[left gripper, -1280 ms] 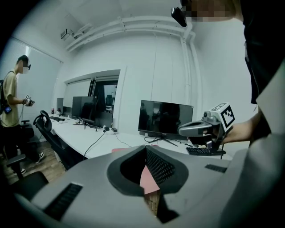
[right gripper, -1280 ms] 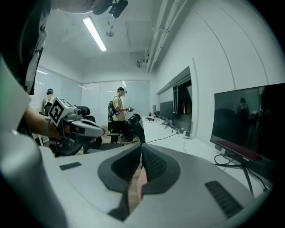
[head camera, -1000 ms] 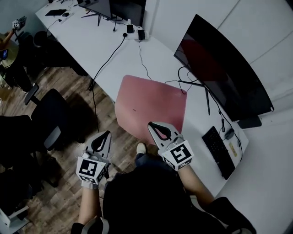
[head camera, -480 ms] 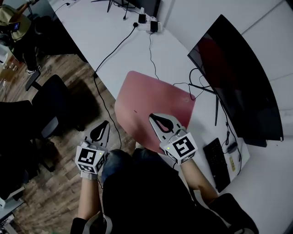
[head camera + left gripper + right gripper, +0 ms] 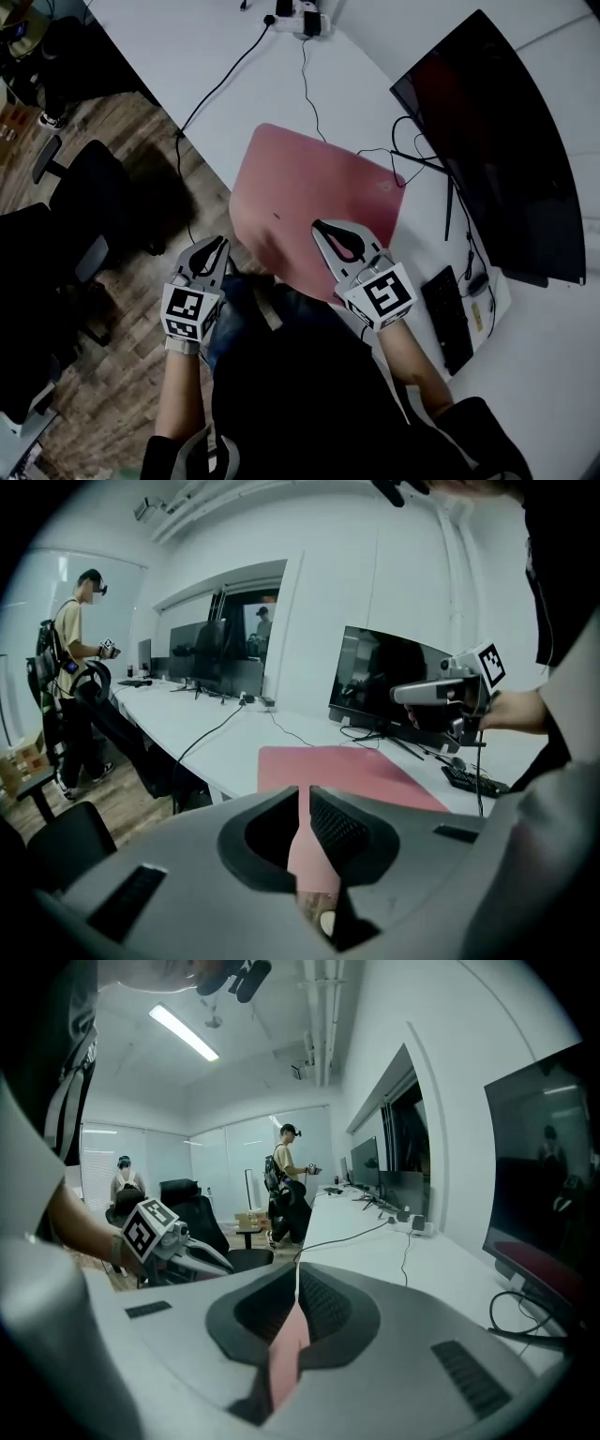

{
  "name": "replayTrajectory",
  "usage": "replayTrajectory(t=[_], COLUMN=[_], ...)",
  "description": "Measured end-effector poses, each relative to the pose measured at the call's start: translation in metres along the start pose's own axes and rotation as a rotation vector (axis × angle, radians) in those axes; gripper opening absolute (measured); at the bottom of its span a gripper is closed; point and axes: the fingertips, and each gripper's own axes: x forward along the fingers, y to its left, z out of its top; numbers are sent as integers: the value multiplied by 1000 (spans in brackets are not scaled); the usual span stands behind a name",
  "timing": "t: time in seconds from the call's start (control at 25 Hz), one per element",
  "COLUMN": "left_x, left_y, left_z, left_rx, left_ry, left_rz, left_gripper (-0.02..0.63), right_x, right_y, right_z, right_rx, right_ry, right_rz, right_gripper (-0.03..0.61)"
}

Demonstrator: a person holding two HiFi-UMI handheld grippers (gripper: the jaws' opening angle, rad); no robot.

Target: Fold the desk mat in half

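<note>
Open office with white walls and a wood floor [image 5: 122, 375]; long white worktop [image 5: 225, 56] running diagonally ahead of both tools. Straight ahead of them, a pink desk mat [image 5: 300, 178] lying flat on that worktop, its near part hanging over the edge toward the holder.

On the mat's near edge, right tool [image 5: 325, 228] pressed together, a thin pink strip nipped between its pads. Off the worktop and over the floor, left tool [image 5: 217, 246] just beside the mat's near left corner. Jaws barely spread there, having just been opening to a narrow slit, pads pressing on nothing. Pink of the mat showing through the gap, with no telling whether the edge sits inside it.

Beyond the right tool, along the mat's far side, a large dark curved monitor [image 5: 497, 141] on thin stand legs [image 5: 448, 202]. Loop of black cable [image 5: 380, 161] at the mat's far right corner, touching or just beside it. Right of the right tool, a black keyboard [image 5: 445, 319], near the mat but apart from it.

Farther ahead, a long black cable [image 5: 220, 84] trailing from a power strip [image 5: 302, 14] across the worktop and dropping off its edge ahead of the left tool. Left of the left tool, a black office chair [image 5: 80, 202] on the floor. Beneath both tools, the holder's dark-clothed body and legs. Far beyond the left tool, a person [image 5: 73, 639] standing by another worktop.
</note>
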Motion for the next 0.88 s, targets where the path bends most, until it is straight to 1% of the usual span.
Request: replayTrajectory(t=[0.16, 0.32, 0.6, 0.76, 0.88], left_x=[12, 21, 46, 62, 72], left_y=[14, 29, 45, 48, 47], left_z=[-18, -41, -80, -107, -128], left_rx=[-3, -11, 40, 72, 89], left_ry=[51, 116, 225, 289, 341], left_rz=[-66, -143, -290, -379, -445], left_gripper=[44, 64, 106, 139, 178], right_x=[8, 10, 19, 21, 18], right_y=[0, 4, 6, 11, 15], right_z=[-3, -6, -24, -34, -43], right_rx=[24, 54, 115, 136, 165], right_ry=[19, 49, 105, 137, 161], right_rz=[-45, -112, -231, -287, -331], right_gripper=[18, 18, 18, 18, 18])
